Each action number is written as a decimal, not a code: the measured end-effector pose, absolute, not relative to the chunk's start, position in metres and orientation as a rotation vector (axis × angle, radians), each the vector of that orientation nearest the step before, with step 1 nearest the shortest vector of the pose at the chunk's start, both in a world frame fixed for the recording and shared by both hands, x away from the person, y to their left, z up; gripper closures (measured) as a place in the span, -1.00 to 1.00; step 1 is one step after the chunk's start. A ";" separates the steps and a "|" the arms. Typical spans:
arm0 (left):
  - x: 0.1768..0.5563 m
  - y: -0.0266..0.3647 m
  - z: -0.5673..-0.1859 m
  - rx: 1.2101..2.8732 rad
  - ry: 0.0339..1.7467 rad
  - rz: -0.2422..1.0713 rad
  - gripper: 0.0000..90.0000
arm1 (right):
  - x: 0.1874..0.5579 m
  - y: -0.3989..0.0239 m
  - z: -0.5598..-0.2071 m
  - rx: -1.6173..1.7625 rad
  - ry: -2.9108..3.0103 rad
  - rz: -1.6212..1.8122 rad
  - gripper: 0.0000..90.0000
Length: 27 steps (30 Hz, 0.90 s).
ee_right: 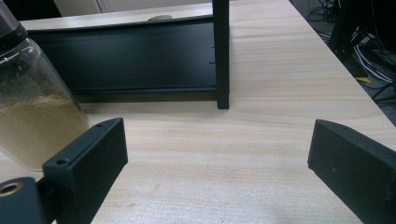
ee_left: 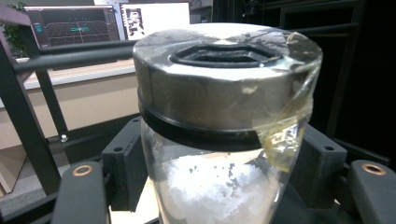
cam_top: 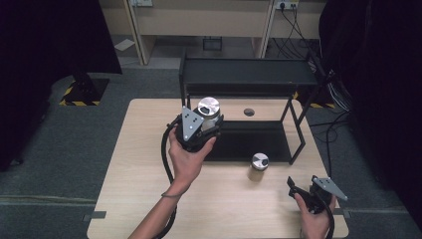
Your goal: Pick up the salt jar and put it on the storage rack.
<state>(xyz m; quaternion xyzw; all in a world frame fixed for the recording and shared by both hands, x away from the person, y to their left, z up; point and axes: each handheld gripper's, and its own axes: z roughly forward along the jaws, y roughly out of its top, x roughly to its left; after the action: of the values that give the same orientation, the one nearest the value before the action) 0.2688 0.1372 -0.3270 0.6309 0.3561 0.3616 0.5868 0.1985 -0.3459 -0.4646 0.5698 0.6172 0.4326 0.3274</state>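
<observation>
The left gripper [cam_top: 201, 127] is clamping a glass jar of white grains [ee_left: 219, 186] between its jaws, the pads pressing low on the glass while the metal lid [cam_top: 209, 106] is rising clear above them, near the table's [cam_top: 134, 164] far edge by the black rack [cam_top: 249, 74]; the jar seems lifted off the wood. The right gripper [cam_top: 303, 191] is resting by the near right corner, jaws spread and empty, beside a jar of tan powder [cam_top: 258, 168].

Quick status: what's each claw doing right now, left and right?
Left claw: closed on the jar of white powder, held above the table.
Right claw: open, holding nothing.
</observation>
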 end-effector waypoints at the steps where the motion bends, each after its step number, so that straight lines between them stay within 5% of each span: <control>1: 0.270 0.137 -0.325 1.469 0.831 0.844 -0.32 | 0.199 -0.346 -0.464 1.493 1.617 1.133 -0.89; 27: 0.287 0.135 -0.281 1.441 0.847 0.834 -0.32 | 0.199 -0.347 -0.464 1.496 1.619 1.139 -0.89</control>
<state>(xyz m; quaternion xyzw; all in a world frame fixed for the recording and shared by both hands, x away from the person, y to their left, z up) 0.2869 0.1348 -0.2807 0.6203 0.3645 0.3590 0.5945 0.1990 -0.3473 -0.4645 0.5704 0.6171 0.4344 0.3243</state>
